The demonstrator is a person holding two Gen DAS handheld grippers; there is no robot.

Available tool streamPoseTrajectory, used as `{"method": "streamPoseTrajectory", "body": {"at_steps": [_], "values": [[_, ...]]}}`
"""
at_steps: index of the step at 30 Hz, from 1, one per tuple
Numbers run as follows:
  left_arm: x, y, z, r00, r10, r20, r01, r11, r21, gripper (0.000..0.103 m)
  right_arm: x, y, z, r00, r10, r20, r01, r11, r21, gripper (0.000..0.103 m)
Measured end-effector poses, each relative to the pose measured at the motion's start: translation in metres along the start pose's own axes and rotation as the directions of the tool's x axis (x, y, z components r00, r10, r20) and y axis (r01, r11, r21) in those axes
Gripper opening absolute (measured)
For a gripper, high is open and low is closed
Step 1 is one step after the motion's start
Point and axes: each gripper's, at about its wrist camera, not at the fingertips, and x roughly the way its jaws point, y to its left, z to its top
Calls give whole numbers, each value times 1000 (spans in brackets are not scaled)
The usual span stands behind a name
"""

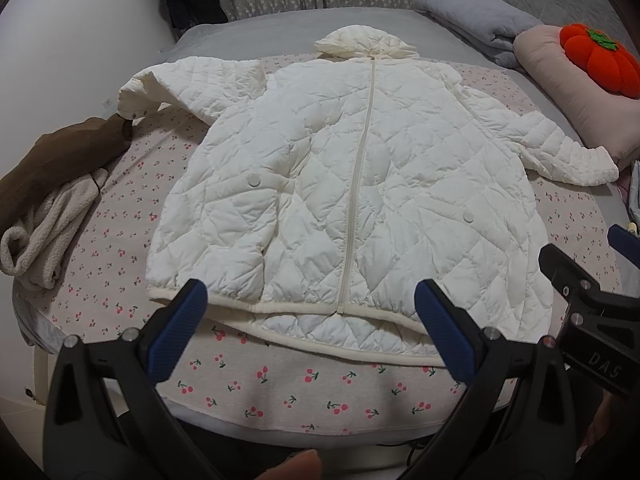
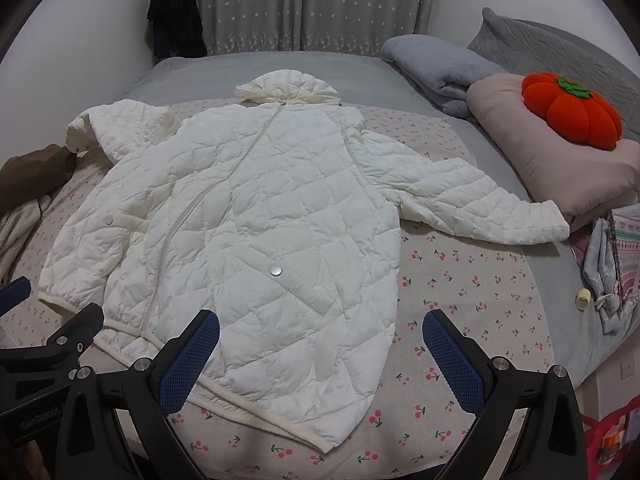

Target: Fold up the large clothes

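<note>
A white quilted hooded jacket point(image 1: 344, 184) lies flat and zipped, front up, on the cherry-print bed sheet point(image 1: 280, 384), hood at the far end, both sleeves spread out. It also shows in the right wrist view point(image 2: 248, 216). My left gripper point(image 1: 312, 324) is open and empty, hovering just above the jacket's hem near the zipper's bottom. My right gripper point(image 2: 320, 348) is open and empty over the jacket's lower right corner. The right gripper also shows at the right edge of the left wrist view point(image 1: 580, 280).
A brown and cream garment point(image 1: 52, 200) is piled at the bed's left edge. A pink pillow point(image 2: 560, 168) with an orange pumpkin cushion point(image 2: 572, 112) and a folded grey blanket point(image 2: 436, 64) lie at the right. Patterned clothes point(image 2: 616, 264) sit at the right edge.
</note>
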Motion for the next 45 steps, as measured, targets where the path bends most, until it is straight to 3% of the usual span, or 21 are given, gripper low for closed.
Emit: {"method": "streamPoseTrajectory", "body": {"at_steps": [45], "values": [[-7, 4, 4, 1000, 11, 7, -11, 1000, -1, 103, -2, 4, -1, 1000, 5, -1, -5, 1000, -2, 103]]}}
